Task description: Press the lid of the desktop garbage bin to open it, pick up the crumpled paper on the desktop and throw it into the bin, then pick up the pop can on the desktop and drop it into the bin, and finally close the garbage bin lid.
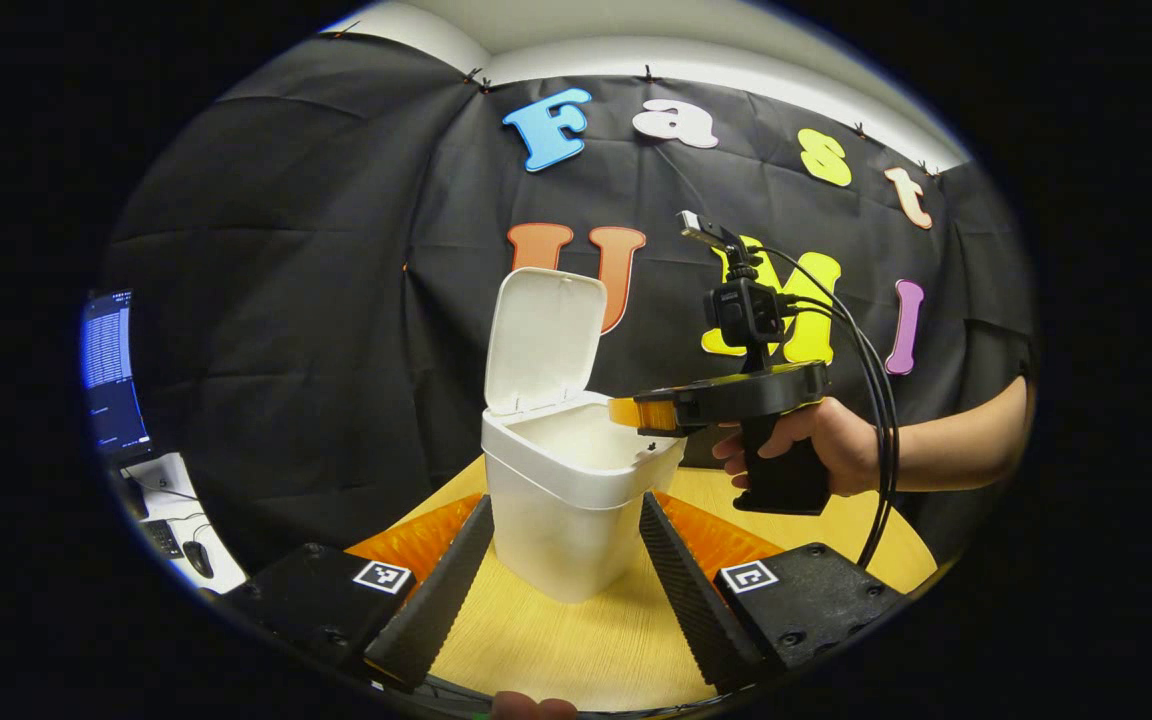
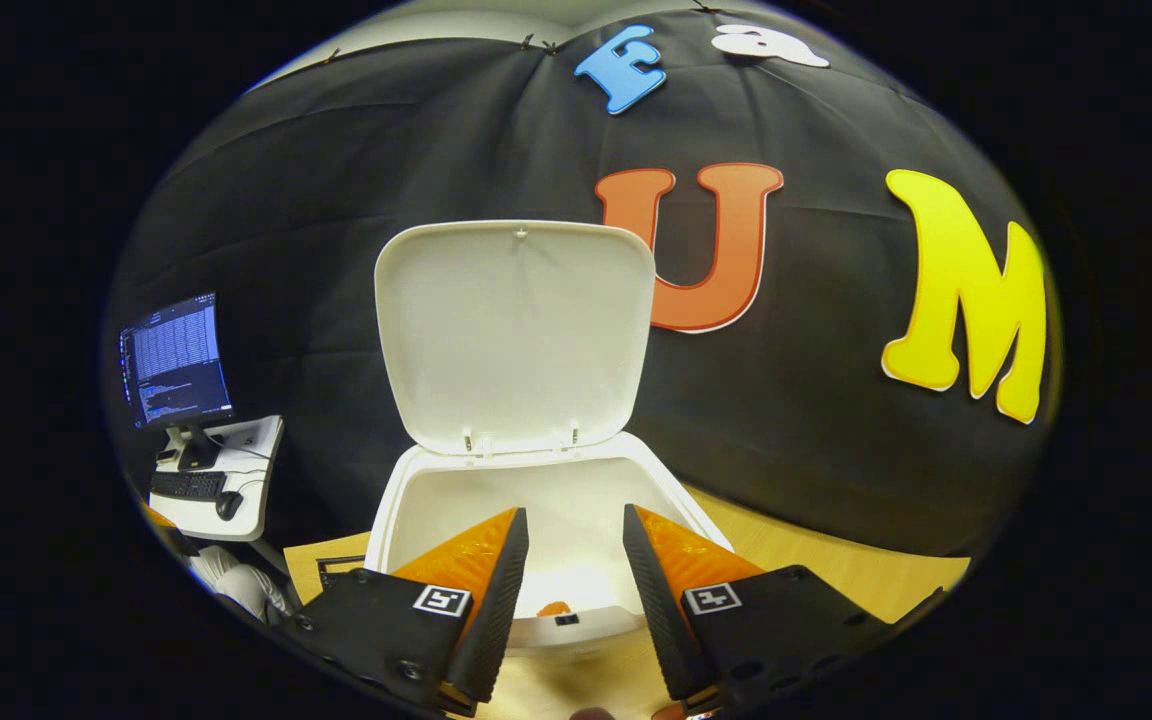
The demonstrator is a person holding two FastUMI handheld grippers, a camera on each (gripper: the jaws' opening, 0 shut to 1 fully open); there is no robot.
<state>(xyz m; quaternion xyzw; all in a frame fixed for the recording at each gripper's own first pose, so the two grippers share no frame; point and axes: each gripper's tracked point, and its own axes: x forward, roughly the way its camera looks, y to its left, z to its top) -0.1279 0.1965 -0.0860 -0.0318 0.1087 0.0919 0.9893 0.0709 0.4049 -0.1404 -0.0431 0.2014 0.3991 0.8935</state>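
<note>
Right tool (image 2: 573, 590) hangs over the front rim of the bin (image 2: 546, 500), its fingers spread with nothing between them. Seen from the left gripper view, this tool (image 1: 626, 412) is held level by a hand (image 1: 816, 450) on its grip, its tips reaching over the bin's (image 1: 561, 500) open mouth from that view's right. Cables (image 1: 871, 400) run from the camera on top of it down past the wrist.

Left tool (image 1: 566, 560) sits low over the table (image 1: 576, 640), fingers spread wide, one on each side of the bin's lower body and apart from it, gripping nothing.

The bin stands upright on the table with its lid (image 1: 544, 340) swung up and back, standing nearly vertical on its rear hinge. In the right gripper view the lid (image 2: 516, 330) faces the camera with its underside. Inside the bin, near the front wall, a small orange bit (image 2: 554, 607) shows at the bottom; what it is cannot be told. Neither the paper nor the can is clearly visible inside.

Off to the side a monitor (image 2: 176, 358) glows on a small white stand (image 2: 226, 470) with a keyboard (image 2: 186, 485) and mouse (image 2: 228, 503).
</note>
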